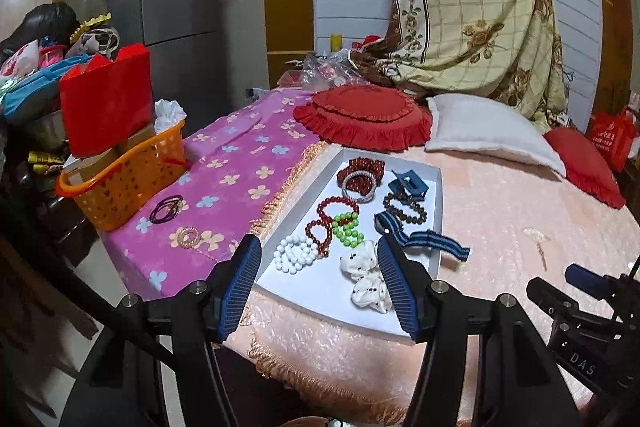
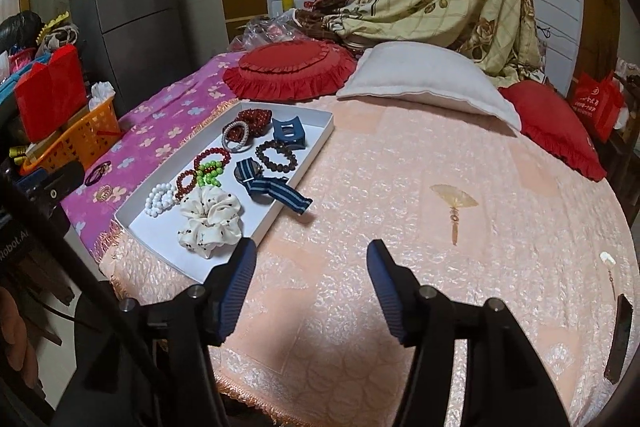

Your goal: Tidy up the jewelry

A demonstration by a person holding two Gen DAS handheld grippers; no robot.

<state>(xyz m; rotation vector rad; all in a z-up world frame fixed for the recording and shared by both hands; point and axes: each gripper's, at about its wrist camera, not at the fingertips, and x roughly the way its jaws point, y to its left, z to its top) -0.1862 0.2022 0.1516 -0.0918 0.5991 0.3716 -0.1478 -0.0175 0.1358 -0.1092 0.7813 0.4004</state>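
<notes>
Blue fingers (image 2: 248,267) of the right gripper (image 2: 311,269) are spread wide with nothing between them, over the pink bed cover (image 2: 400,167) near the bed's front edge. The left gripper (image 1: 320,267) is spread too, empty, hanging over the near end of the white tray (image 1: 316,291).

Most jewelry already lies in the tray: the white bead bracelet (image 1: 295,254), the red bead bracelets (image 1: 328,221), the green beads (image 1: 347,227) and the spotted scrunchie (image 2: 210,221). The striped watch band (image 2: 276,189) hangs over the tray's right wall.

Some pieces are left out. The fan hairpin (image 2: 454,205) lies on the bed, ahead of the right fingers and a little right. I think it gets picked next. The fingers must reach forward, go down, and pinch it.
</notes>
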